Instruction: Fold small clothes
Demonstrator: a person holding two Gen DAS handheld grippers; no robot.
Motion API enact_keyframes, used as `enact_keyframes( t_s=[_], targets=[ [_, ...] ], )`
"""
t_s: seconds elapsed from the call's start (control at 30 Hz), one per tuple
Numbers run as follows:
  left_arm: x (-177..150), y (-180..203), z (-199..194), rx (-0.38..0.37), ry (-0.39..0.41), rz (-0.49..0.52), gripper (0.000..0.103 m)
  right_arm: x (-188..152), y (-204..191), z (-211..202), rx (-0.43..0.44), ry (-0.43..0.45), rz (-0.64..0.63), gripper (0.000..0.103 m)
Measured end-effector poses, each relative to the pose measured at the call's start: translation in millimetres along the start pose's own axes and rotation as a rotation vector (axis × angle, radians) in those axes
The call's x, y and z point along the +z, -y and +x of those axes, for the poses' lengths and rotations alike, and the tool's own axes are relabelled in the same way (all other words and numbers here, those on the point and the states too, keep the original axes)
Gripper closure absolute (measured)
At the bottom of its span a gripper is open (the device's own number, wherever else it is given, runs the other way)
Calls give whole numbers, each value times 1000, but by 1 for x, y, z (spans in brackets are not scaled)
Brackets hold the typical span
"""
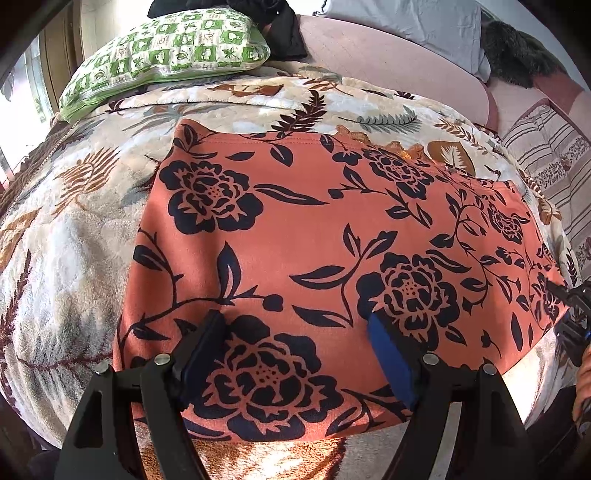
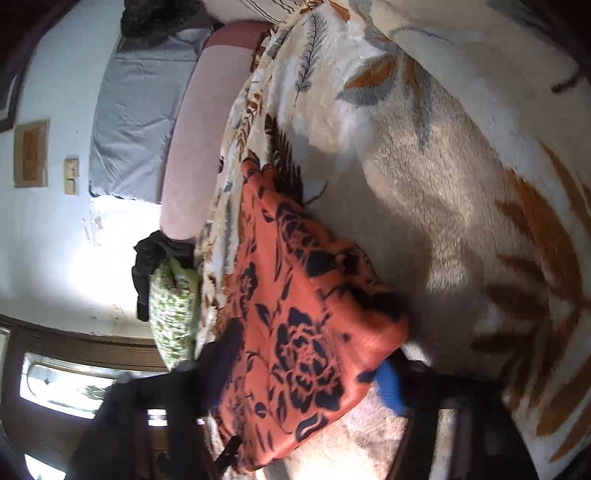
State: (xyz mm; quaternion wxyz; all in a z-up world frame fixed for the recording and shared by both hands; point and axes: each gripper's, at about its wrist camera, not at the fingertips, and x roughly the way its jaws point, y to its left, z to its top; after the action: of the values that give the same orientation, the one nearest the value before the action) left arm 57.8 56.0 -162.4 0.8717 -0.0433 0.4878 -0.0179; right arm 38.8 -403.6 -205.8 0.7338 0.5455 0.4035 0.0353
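An orange garment [image 1: 314, 240] printed with dark flowers lies spread flat on a fleece blanket [image 1: 74, 229]. My left gripper [image 1: 295, 354] hangs open over the garment's near edge. Its blue-padded fingers [image 1: 388, 354] stand wide apart, with a printed flower between them and nothing gripped. The right wrist view is blurred and rolled over. There my right gripper [image 2: 303, 376] has its fingers wide apart at a corner of the same garment [image 2: 295, 295], whose cloth lies between the dark finger and the blue pad [image 2: 388, 387]. The left wrist view catches the right gripper [image 1: 570, 299] at the garment's right edge.
A green and white patterned pillow [image 1: 166, 55] lies at the back left with dark clothing [image 1: 280, 33] behind it. A pink bolster [image 1: 388, 62] and a grey pillow [image 1: 406, 18] lie at the back, and a striped cushion [image 1: 546, 158] to the right. A hand [image 1: 583, 373] shows at the right edge.
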Motion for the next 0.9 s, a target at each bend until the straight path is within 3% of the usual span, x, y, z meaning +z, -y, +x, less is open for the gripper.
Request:
enact_keyframes(
  t_s=[0.07, 0.13, 0.2, 0.27, 0.37, 0.43, 0.5, 0.53, 0.6, 0.77, 0.9],
  targets=[
    [-1, 2, -1, 9, -2, 11, 23, 5, -4, 0, -42, -9, -7, 95],
    [-3, 1, -1, 12, 2, 13, 23, -5, -40, -17, -107, 57, -214, 95],
    [-3, 2, 1, 21, 1, 13, 22, -14, -56, -16, -228, 79, -387, 95],
    [-2, 5, 1, 35, -4, 11, 21, -9, -31, 8, -338, -8, -376, 95],
    [0, 5, 1, 33, -15, 6, 21, -3, -13, -2, -208, -18, -246, 90],
    [1, 5, 0, 34, -26, -1, 21, -1, -17, -5, -158, -39, -231, 76],
    [3, 4, -2, 32, -25, -14, 21, -3, -16, -12, -105, -42, -203, 16],
    [3, 4, -2, 33, -30, -18, 21, -4, -15, -18, -82, -16, -179, 11],
    [4, 4, -3, 34, -36, -26, 21, -6, -14, -23, -40, 8, -153, 11],
    [13, 13, -15, 25, -11, -28, 21, 1, -8, -22, 74, -26, -49, 11],
    [30, 35, -28, -12, 41, -1, 21, 5, -10, -18, 105, 16, -13, 12]
  ],
)
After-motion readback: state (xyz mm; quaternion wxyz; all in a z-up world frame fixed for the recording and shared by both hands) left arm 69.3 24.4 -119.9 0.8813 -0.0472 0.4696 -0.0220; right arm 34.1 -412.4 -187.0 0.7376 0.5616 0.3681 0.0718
